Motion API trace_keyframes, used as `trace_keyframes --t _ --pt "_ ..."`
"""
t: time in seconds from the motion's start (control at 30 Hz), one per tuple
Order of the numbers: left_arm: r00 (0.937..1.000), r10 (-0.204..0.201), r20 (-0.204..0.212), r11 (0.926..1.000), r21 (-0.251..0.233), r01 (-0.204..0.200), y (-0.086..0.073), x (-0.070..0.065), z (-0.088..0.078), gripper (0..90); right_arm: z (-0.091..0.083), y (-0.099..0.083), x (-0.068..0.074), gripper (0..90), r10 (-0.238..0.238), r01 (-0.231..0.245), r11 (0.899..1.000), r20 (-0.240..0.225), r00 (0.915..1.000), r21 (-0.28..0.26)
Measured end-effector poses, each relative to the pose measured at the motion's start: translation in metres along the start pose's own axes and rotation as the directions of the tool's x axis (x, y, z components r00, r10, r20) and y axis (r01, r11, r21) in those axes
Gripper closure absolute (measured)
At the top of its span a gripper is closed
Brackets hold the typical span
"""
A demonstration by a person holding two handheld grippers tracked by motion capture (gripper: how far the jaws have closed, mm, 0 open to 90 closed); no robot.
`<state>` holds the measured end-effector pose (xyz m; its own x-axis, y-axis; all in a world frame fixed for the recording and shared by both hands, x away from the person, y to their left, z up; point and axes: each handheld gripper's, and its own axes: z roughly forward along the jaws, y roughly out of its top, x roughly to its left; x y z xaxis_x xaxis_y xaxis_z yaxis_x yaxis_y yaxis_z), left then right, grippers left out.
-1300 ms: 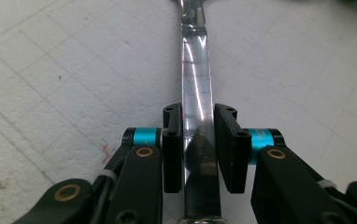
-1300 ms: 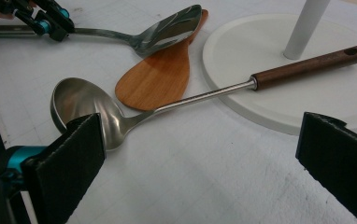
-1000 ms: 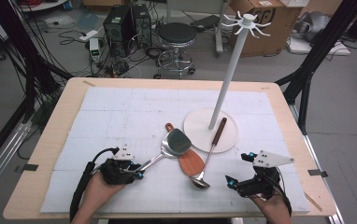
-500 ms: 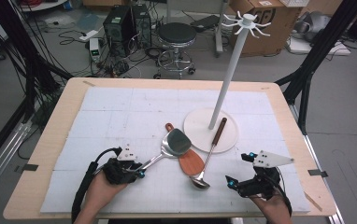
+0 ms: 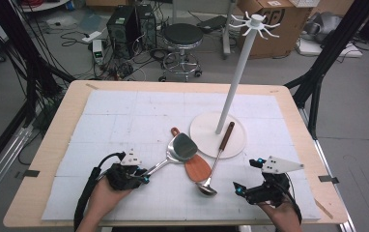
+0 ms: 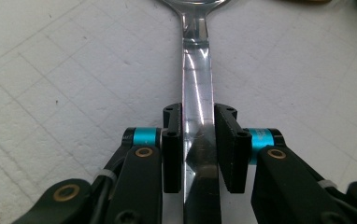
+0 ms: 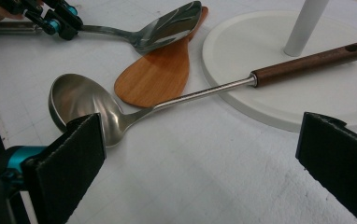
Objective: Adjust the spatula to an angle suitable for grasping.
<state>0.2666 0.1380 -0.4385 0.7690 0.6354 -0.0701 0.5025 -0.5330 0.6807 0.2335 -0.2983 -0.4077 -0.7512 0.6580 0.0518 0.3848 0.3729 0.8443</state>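
- Left gripper view looks straight down the shiny handle of the metal turner (image 6: 197, 93). The left gripper (image 6: 199, 144) has its jaws on both sides of the handle. The jaws have just been closing on it, and the pads look like they touch its edges now.
- I think it grabs the handle near the end so the wide part stays free.
- High view: the turner (image 5: 175, 152) lies on the white mat (image 5: 124, 116), left of the middle. Its flat end rests on top of the wooden spatula (image 5: 194, 164), so lifting it first makes sense.
- Next comes the ladle (image 5: 216, 162). Its bowl sits on the mat and its brown handle leans up on the round base of the rack (image 5: 228, 87).
- The rack is a tall white pole with hooks on top. The tools may be meant to hang there, I think.
- Far right, the right gripper (image 5: 250, 181) waits near the table edge. In the right gripper view its jaws stand wide apart with nothing between them, and they point at the ladle (image 7: 120, 109). It may be ready to pick that up.
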Motion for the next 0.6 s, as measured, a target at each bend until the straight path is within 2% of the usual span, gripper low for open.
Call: trace_keyframes --t 0.6 --pt "1.0 -0.001 0.003 1.0 -0.003 0.001 0.0002 -0.0004 -0.0005 73.8 0.0005 -0.0007 -0.0006 0.5 0.001 -0.001 1.0 -0.002 1.0 0.002"
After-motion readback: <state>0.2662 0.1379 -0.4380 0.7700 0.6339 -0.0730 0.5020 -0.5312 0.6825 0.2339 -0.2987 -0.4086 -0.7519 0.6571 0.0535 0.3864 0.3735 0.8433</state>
